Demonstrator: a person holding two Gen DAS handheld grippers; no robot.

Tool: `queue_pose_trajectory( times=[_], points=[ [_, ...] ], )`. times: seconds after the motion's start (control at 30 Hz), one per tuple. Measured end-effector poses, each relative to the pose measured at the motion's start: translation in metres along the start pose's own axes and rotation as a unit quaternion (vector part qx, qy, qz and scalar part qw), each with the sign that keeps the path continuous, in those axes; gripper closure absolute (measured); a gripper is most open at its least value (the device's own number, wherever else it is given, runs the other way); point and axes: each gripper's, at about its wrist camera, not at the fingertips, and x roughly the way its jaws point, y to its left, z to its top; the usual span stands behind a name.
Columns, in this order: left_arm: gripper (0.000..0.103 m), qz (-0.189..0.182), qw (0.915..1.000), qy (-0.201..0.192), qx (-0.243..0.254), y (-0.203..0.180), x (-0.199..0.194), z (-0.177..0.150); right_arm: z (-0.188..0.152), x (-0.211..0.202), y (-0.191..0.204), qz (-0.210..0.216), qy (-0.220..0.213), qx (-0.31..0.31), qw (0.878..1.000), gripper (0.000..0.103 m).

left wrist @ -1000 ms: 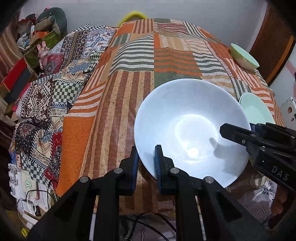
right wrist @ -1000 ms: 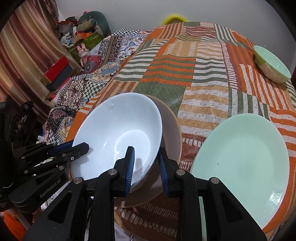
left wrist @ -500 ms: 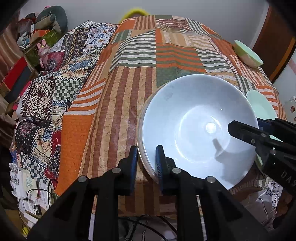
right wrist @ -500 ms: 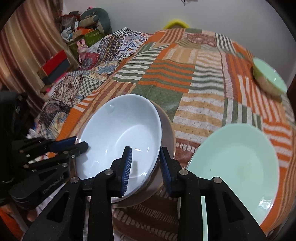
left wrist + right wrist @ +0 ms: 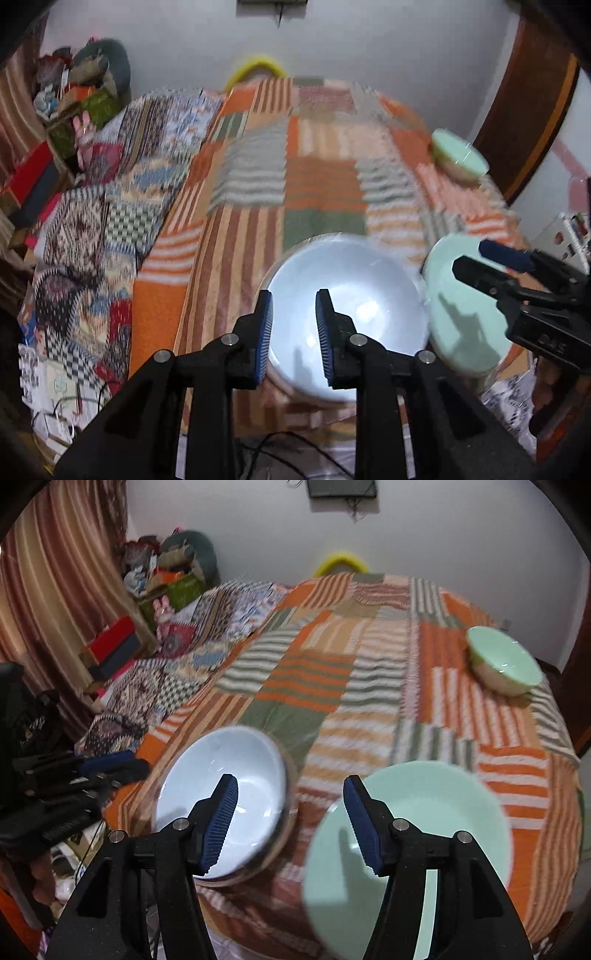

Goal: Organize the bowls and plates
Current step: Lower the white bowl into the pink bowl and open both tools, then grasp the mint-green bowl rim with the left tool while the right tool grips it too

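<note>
We count two grippers, two bowls in plain sight plus a rim under one of them, one plate.

Nearest, our left gripper (image 5: 293,310) hangs over the near edge of the white bowl (image 5: 369,295); its jaws are opening, a narrow gap btw. the blue pads, nothing pinched, the bowl lying below them. Our right gripper (image 5: 290,799) has jaws opening too, already a good deal wider than the left's, w/ nothing gripped; through the gap we see cloth and the bowl's edge.

The white bowl sits at the near edge of the bed, on the striped orange, green and cream bedspread (image 5: 332,686). It's round, glossy, pale bluish-white inside, w/ a bright glare spot near the bottom. It rests inside a tan bowl (image 5: 291,812), of which only a thin rim shows around it in the right wrist view.

Just beside it, on the right, lies the mint-green plate (image 5: 424,812): flat, shiny, plain, also at the near edge. In the left wrist view the two nearly touch; we can't tell if they do.

Farther off, well apart from the rest, a small green bowl (image 5: 504,661) stands near the bed's far right side, mint inside, cream outside.

Beyond: a patterned quilt (image 5: 166,679) on the left, a yellow thing (image 5: 340,563) at the wall.
</note>
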Motion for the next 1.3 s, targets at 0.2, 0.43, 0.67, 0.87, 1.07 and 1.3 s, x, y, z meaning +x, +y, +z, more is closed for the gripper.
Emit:
queue_pose_trajectory(
  times=[0.2, 0.43, 0.67, 0.87, 1.07, 1.3],
  points=[
    [0.056, -0.024, 0.9976, -0.062, 0.016, -0.037, -0.030, 0.028, 0.009, -0.037, -0.061, -0.025, -0.041, 0.052, 0.997, 0.047],
    [0.034, -0.040, 0.9936, -0.098, 0.039, -0.084, -0.031, 0.062, 0.023, -0.066, -0.134, -0.075, -0.078, 0.106, 0.988, 0.047],
    [0.030, -0.047, 0.9936, -0.086, 0.056, -0.120, 0.005, 0.097, 0.037, -0.062, -0.201, -0.097, -0.084, 0.160, 0.979, 0.047],
    [0.030, -0.040, 0.9948, -0.063, 0.069, -0.138, 0.049, 0.120, 0.058, -0.025, -0.245, -0.102, -0.069, 0.189, 0.974, 0.047],
    [0.030, -0.040, 0.9954, -0.036, 0.080, -0.145, 0.089, 0.134, 0.073, 0.021, -0.279, -0.100, -0.040, 0.207, 0.972, 0.064],
    [0.030, -0.036, 0.9951, -0.013, 0.091, -0.149, 0.122, 0.140, 0.080, 0.066, -0.315, -0.075, -0.008, 0.249, 0.966, 0.084]
  ],
)
